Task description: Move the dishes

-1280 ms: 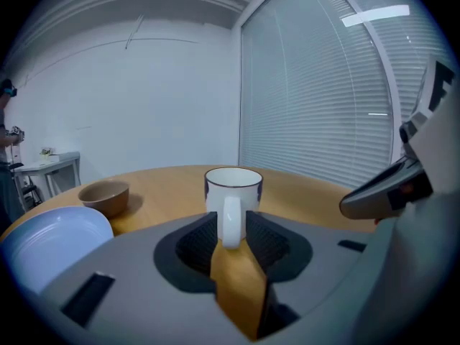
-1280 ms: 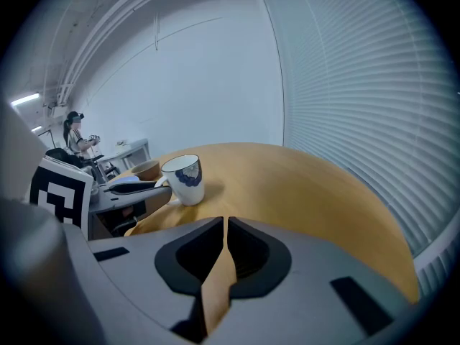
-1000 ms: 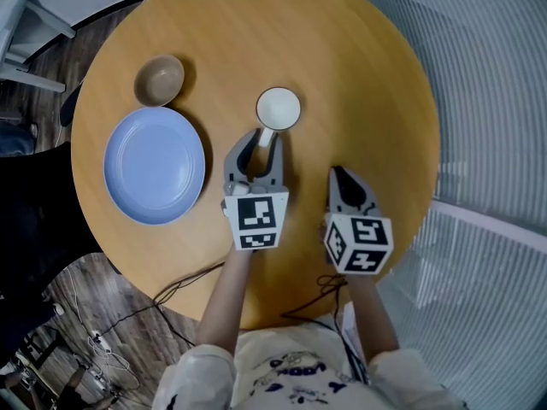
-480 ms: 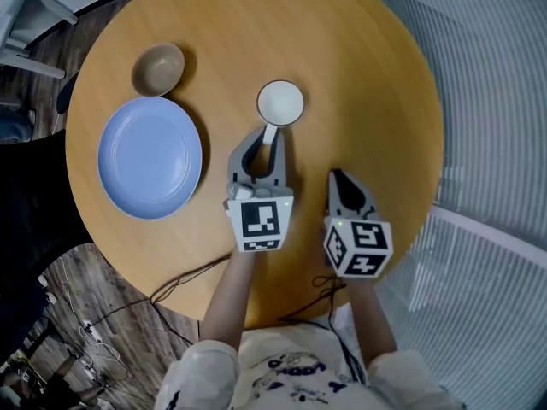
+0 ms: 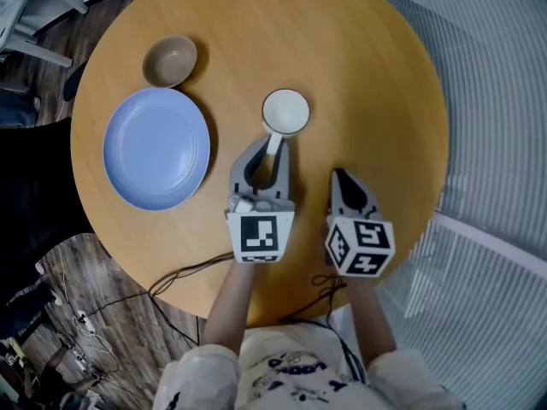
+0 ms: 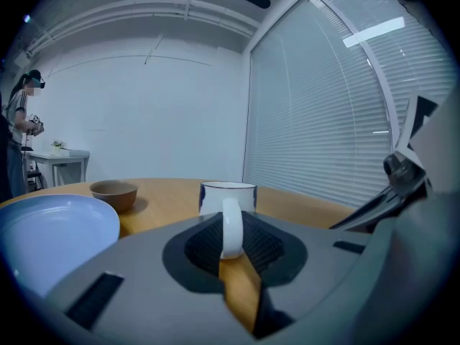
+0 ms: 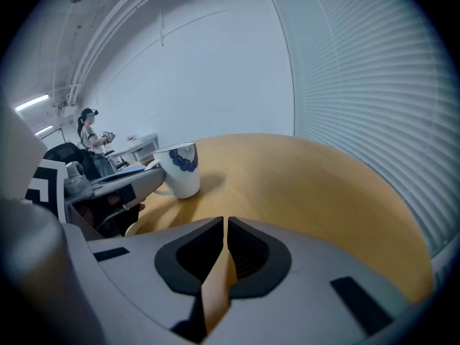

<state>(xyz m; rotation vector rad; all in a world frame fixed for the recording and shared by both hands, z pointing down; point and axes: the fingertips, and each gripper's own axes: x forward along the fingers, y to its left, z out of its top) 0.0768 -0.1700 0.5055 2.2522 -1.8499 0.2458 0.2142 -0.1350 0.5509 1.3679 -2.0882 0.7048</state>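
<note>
Round bench (image 5: 376,75): blue plate (image 5: 156,149) at left, brown bowl (image 5: 170,61) just beyond it, white mug (image 5: 285,112) near the middle. The mug lies straight ahead of my left tongs (image 5: 273,145), its handle (image 6: 231,225) pointing back along their axis. The jaws have just been closing and now pinch that handle. Right tongs (image 5: 339,174) are pressed together, empty, to the mug's near right. I judge the lift falls to the left.
</note>
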